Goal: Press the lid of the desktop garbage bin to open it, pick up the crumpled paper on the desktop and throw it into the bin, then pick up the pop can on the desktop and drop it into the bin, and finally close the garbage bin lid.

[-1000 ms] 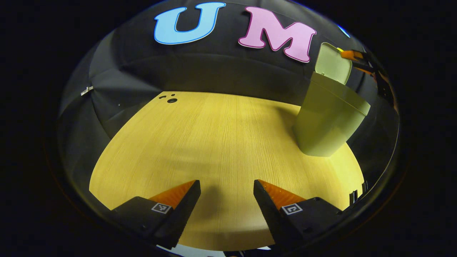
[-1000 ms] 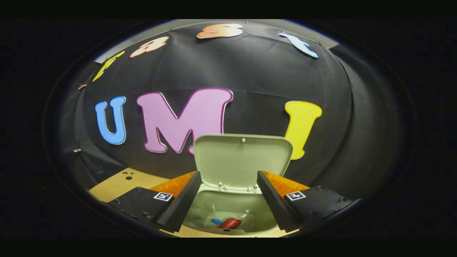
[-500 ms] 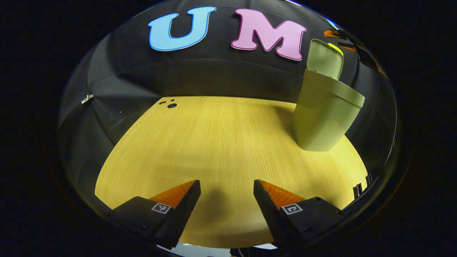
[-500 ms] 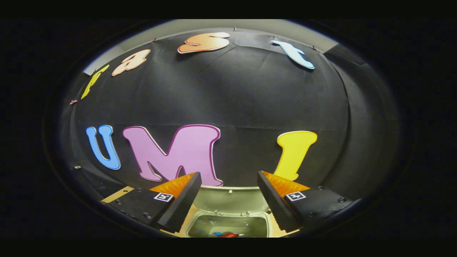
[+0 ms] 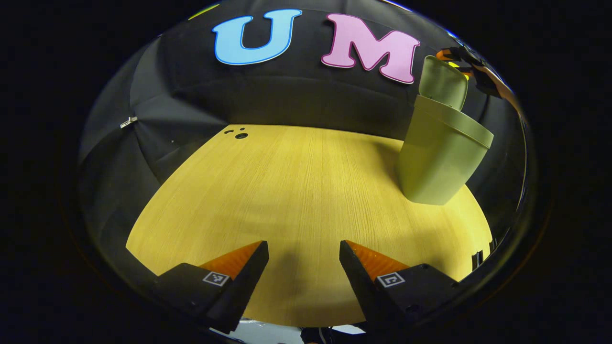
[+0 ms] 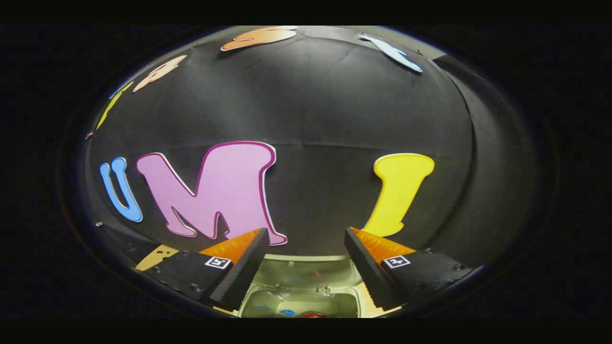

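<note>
The pale green garbage bin [image 5: 442, 157] stands at the right of the wooden table [image 5: 287, 200], its lid [image 5: 443, 87] raised upright. My left gripper [image 5: 303, 253] hovers open over bare tabletop, well left of the bin. The right gripper [image 5: 471, 64] shows high beside the lid's top edge. In the right gripper view, my right gripper [image 6: 306, 241] is open above the bin's mouth [image 6: 299, 303], with the lid [image 6: 311, 272] just under and between its fingers. Red and blue bits of the pop can [image 6: 311, 315] show inside the bin. The crumpled paper is hidden.
Small dark holes [image 5: 237, 134] mark the table's far left corner. The black cloth wall [image 5: 287, 100] rises close behind the bin. The table's near edge [image 5: 296, 325] lies just below my left fingers.
The right gripper has risen and edged forward above the bin, so the lid sank to the bottom of its view. The left gripper drifted slightly. The lid stays up.
</note>
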